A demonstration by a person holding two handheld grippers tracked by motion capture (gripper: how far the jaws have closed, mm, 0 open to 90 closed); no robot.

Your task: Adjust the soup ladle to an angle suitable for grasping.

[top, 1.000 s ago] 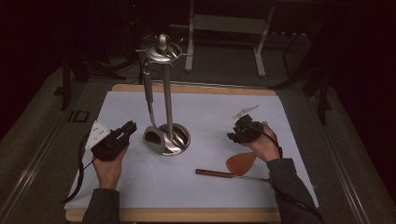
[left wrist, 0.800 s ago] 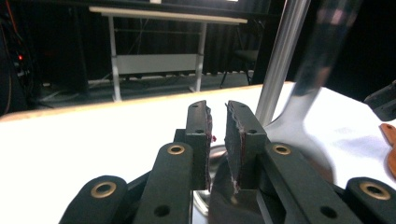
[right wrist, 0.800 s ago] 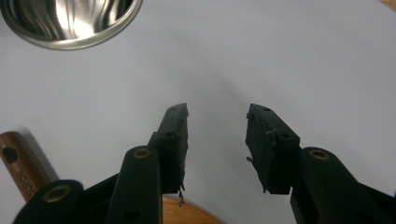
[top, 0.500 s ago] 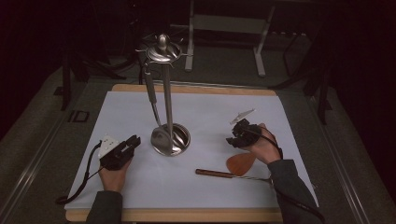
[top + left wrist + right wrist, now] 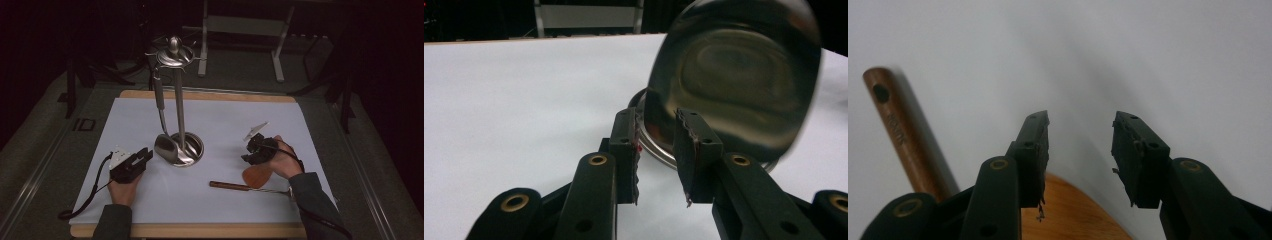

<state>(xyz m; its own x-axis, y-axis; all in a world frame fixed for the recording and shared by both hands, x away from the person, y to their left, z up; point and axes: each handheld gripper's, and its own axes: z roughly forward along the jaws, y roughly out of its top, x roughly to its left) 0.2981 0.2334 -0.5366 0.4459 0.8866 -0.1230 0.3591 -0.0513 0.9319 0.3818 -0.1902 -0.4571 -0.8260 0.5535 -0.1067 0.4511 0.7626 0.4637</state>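
A metal utensil stand (image 5: 179,100) rises from a round base (image 5: 195,145) at mid table. From its hooked top (image 5: 174,54) hangs a steel ladle (image 5: 161,100); its bowl (image 5: 734,80) looks blurred close ahead in the left gripper view. My left gripper (image 5: 146,154) rests low on the table just left of the base. Its jaws (image 5: 656,117) have just been opening and stand open with nothing between them. My right gripper (image 5: 250,154) hovers open (image 5: 1080,120) over an orange wooden blade (image 5: 1073,215).
A dark wooden handle (image 5: 230,186) with a hole at its end (image 5: 880,92) lies in front of the right hand. Whether it belongs to the blade (image 5: 257,176) I cannot tell. A white sheet (image 5: 300,130) covers the table.
The left gripper has come down and back from the ladle's bowl toward the person and rests on the table. The ladle hangs free from the stand. The right hand has stayed put.
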